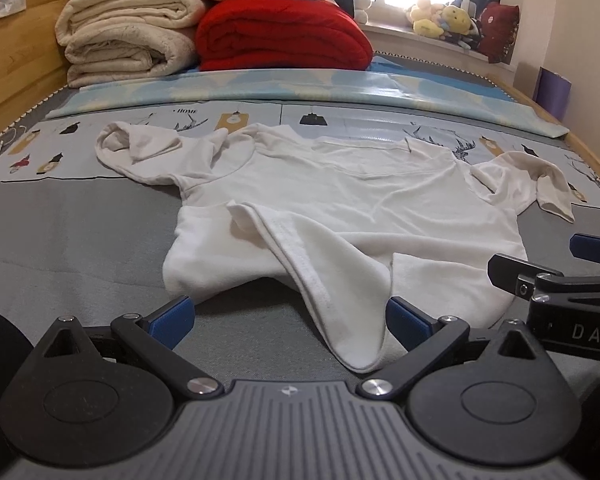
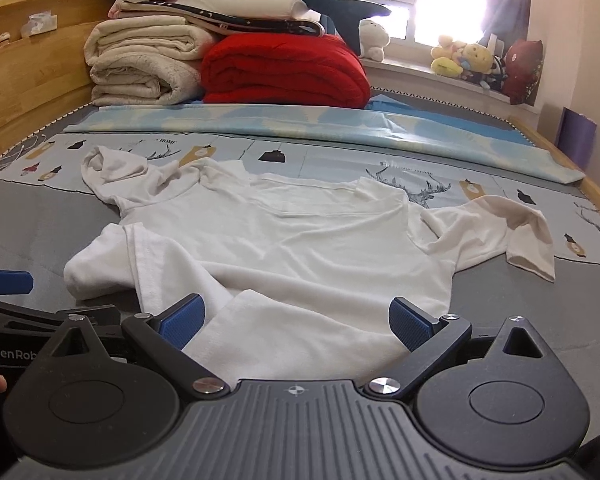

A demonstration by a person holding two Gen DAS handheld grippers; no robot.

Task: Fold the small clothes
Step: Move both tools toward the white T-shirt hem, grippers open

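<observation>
The white T-shirt (image 1: 340, 200) lies crumpled on the bed (image 1: 80, 216), near hem toward both wide-open, empty tongs, left (image 1: 290, 320) and right (image 2: 296, 322), probably for grasping.

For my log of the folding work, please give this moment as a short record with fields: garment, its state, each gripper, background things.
garment: white T-shirt
state: spread on the grey bed cover, bottom hem bunched and turned up, sleeves crumpled
left gripper: open, hem flap between its fingers, not clamped
right gripper: open, above the hem
background: red blanket, cream blanket, plush toys on the windowsill
</observation>
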